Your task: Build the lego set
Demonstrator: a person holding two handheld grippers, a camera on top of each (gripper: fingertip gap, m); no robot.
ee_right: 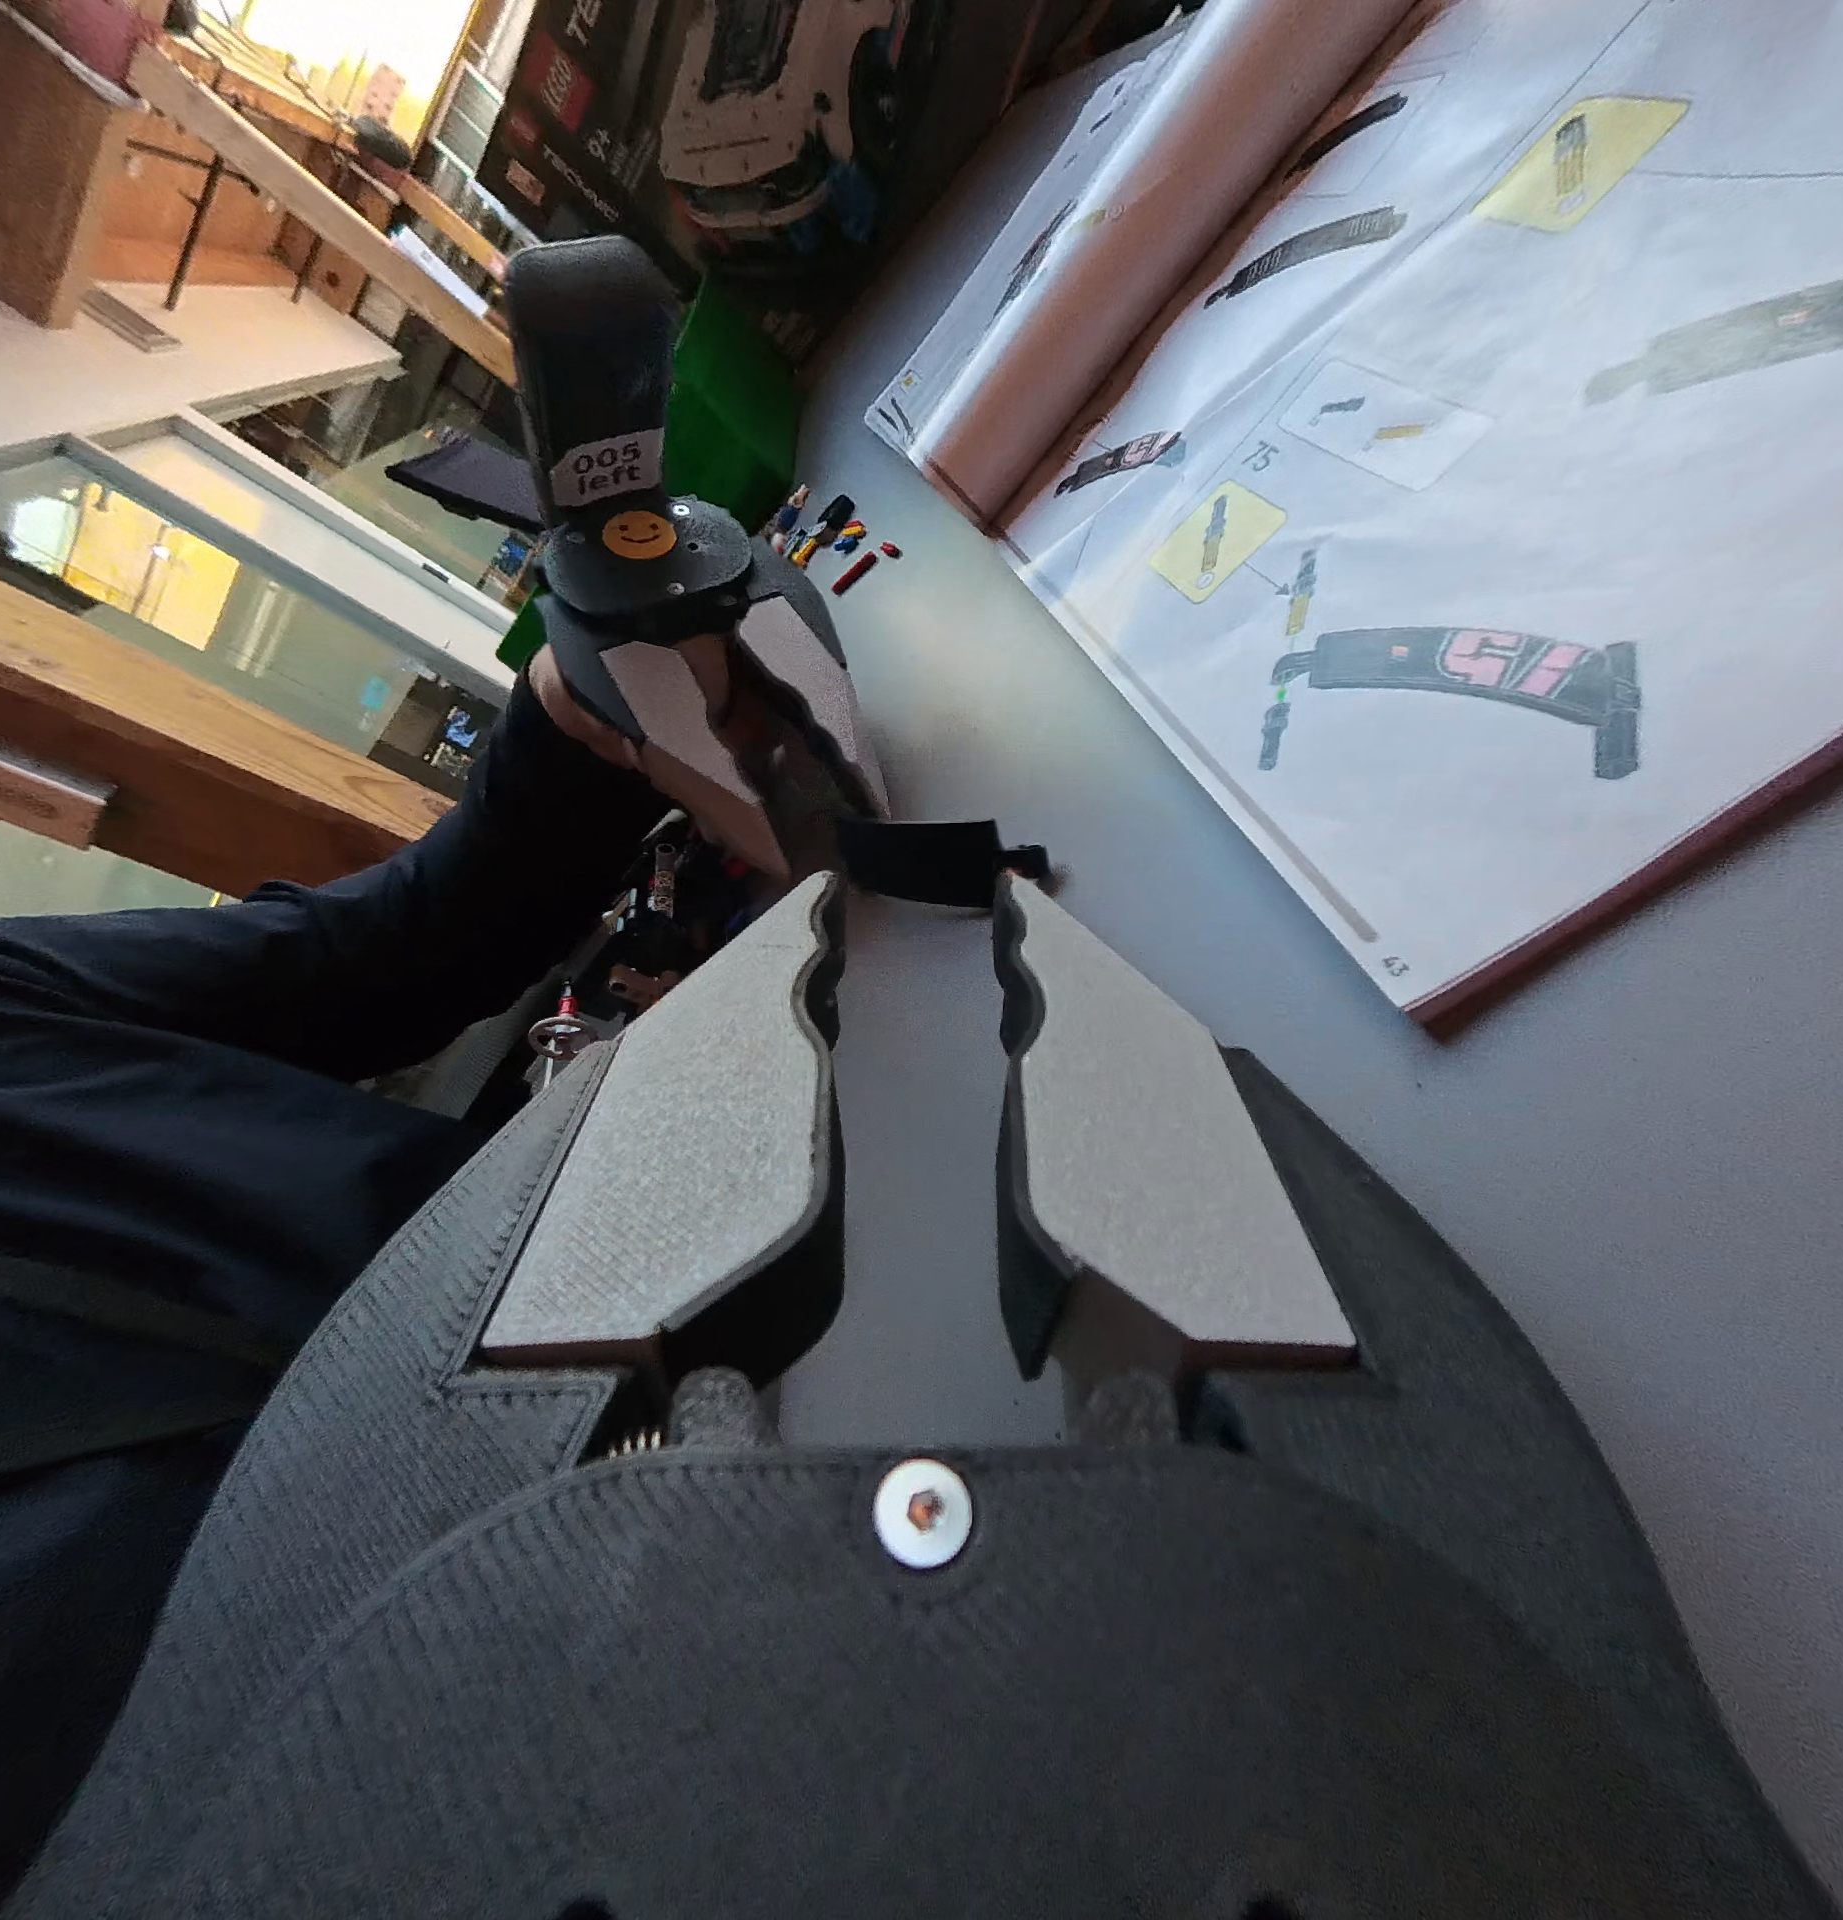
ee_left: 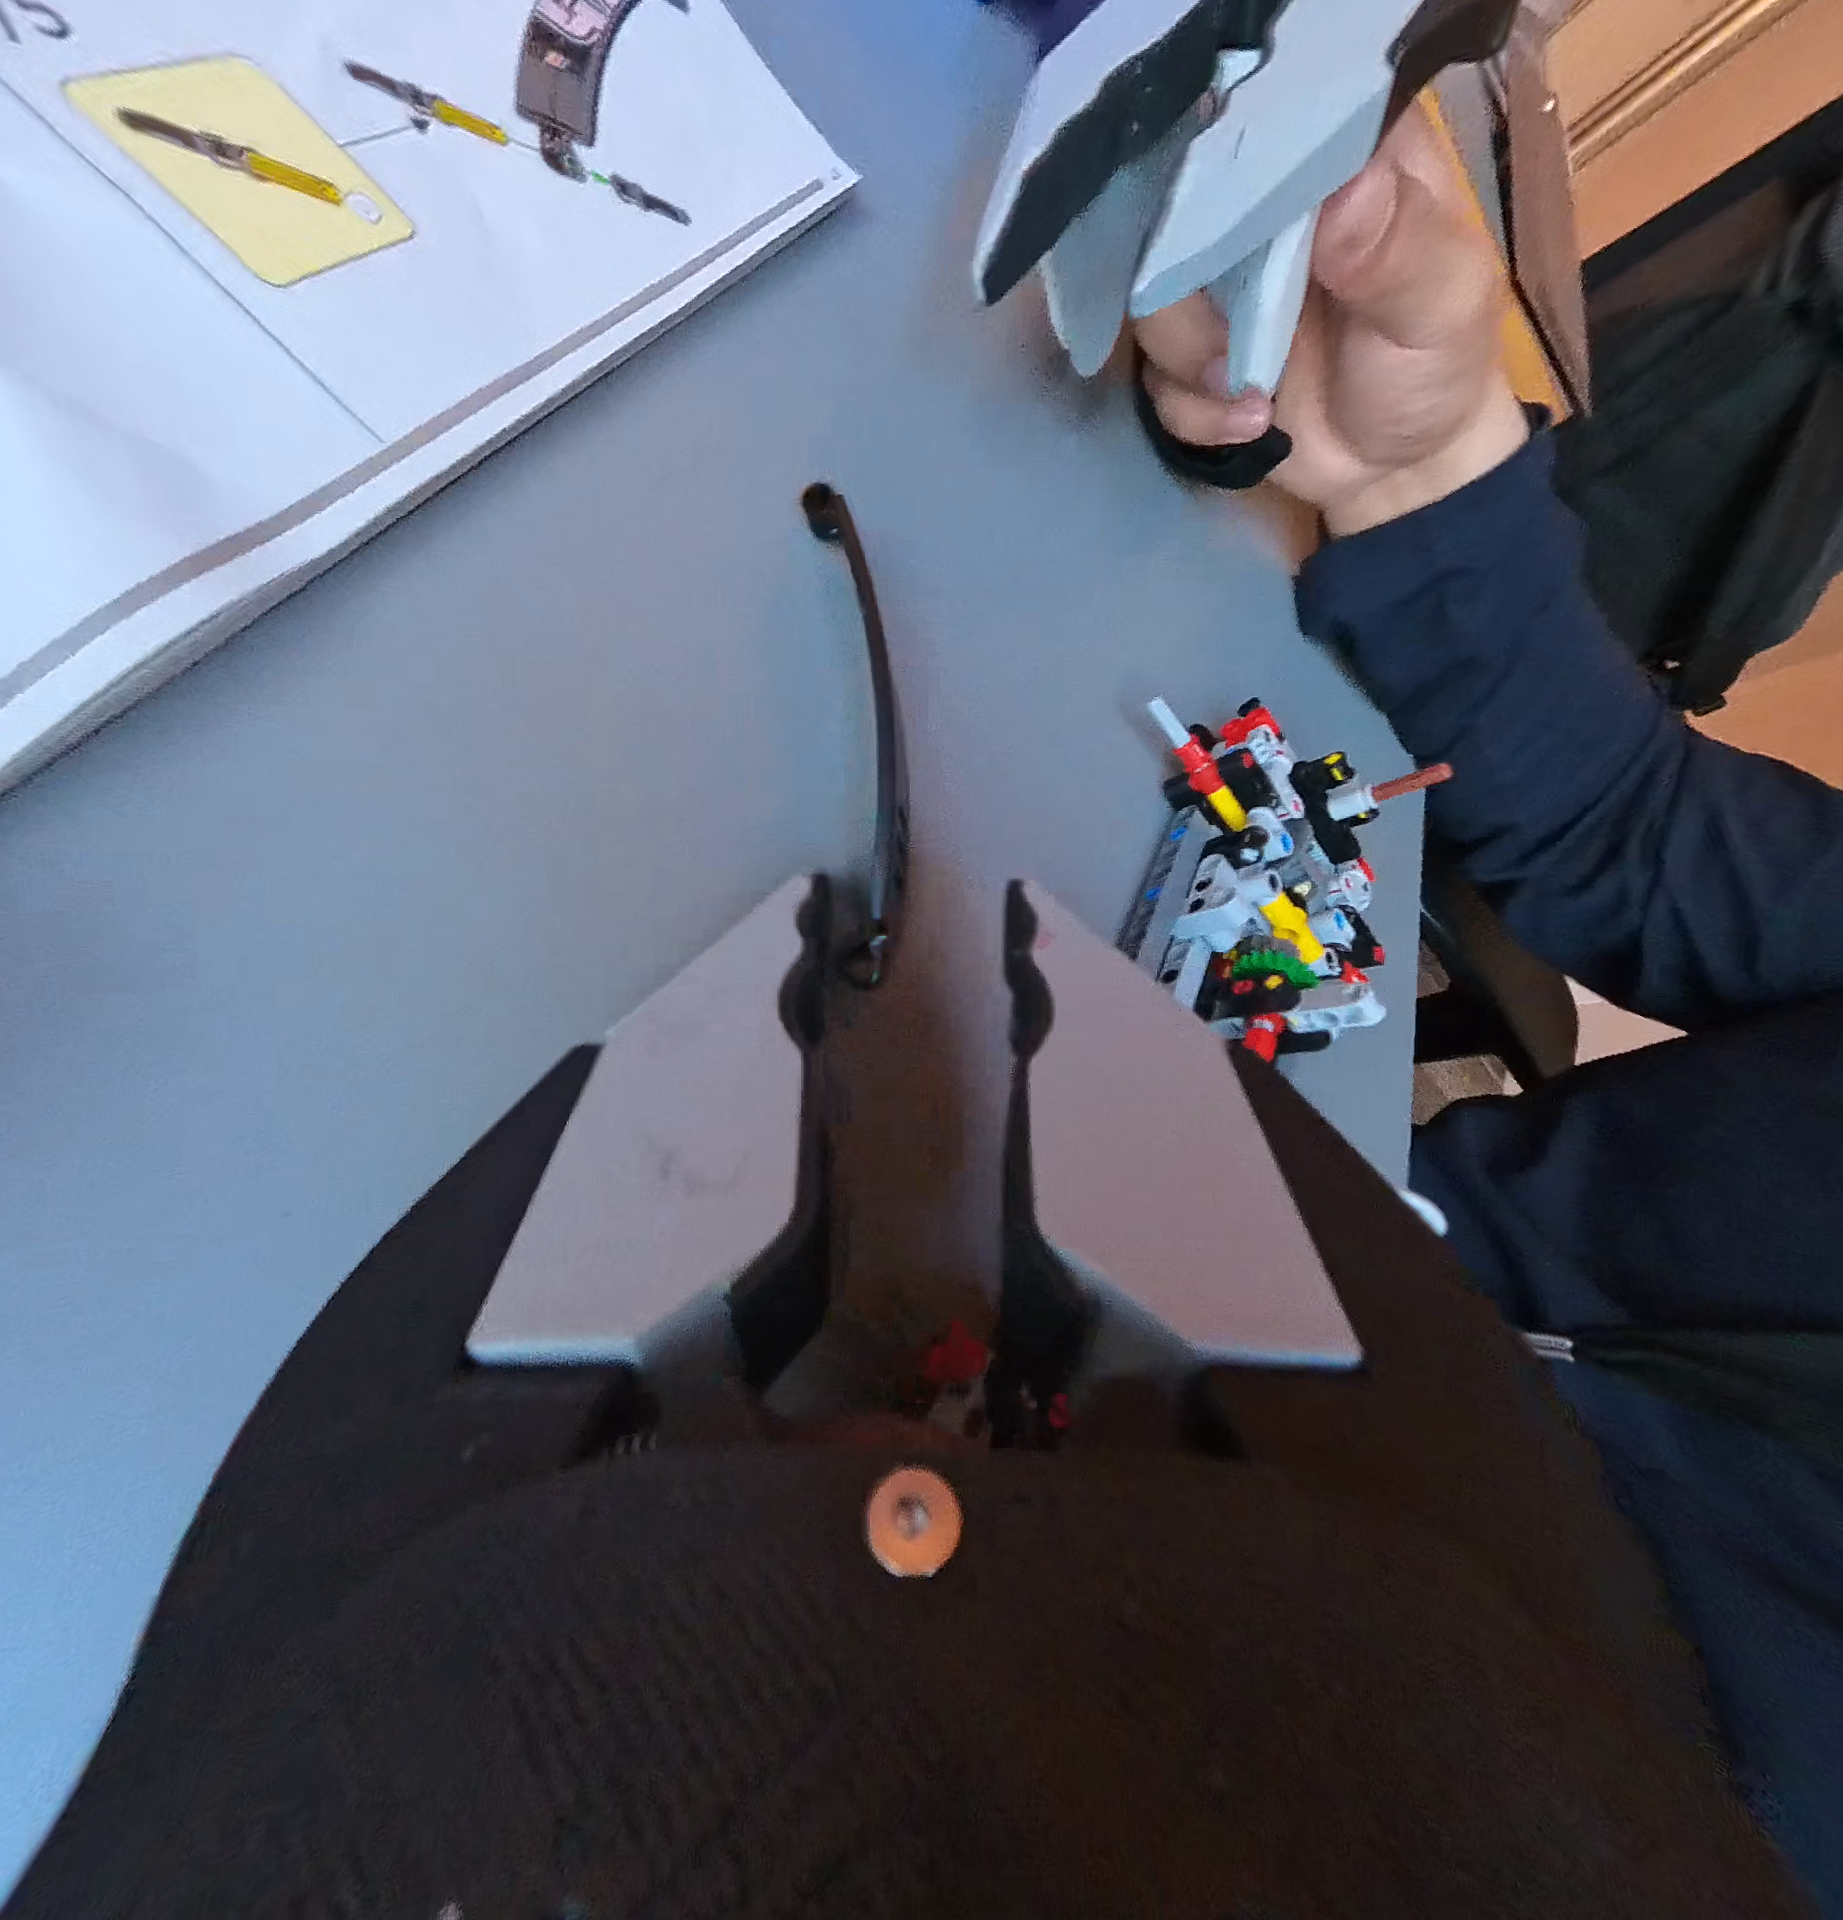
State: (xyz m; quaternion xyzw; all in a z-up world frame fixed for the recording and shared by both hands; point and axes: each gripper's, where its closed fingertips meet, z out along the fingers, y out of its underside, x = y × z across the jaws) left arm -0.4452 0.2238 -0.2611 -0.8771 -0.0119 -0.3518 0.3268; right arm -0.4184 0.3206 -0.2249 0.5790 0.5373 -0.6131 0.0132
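The curved black strip [ee_left: 877, 717] lies on the grey surface [ee_left: 481, 779] just left of the brick model [ee_left: 1265, 873], its near end resting against one pad [ee_left: 808, 966] of the released left claw [ee_left: 915, 914], which leaves it unclamped, while the right claw [ee_right: 919, 914] hangs spread and empty just short of it.

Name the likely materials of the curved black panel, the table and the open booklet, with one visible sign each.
Curved black panel: probably moulded plastic, thin with a slight sheen. Table: smooth matt grey, perhaps laminate; unclear. Open booklet: printed paper, stacked page edges showing.
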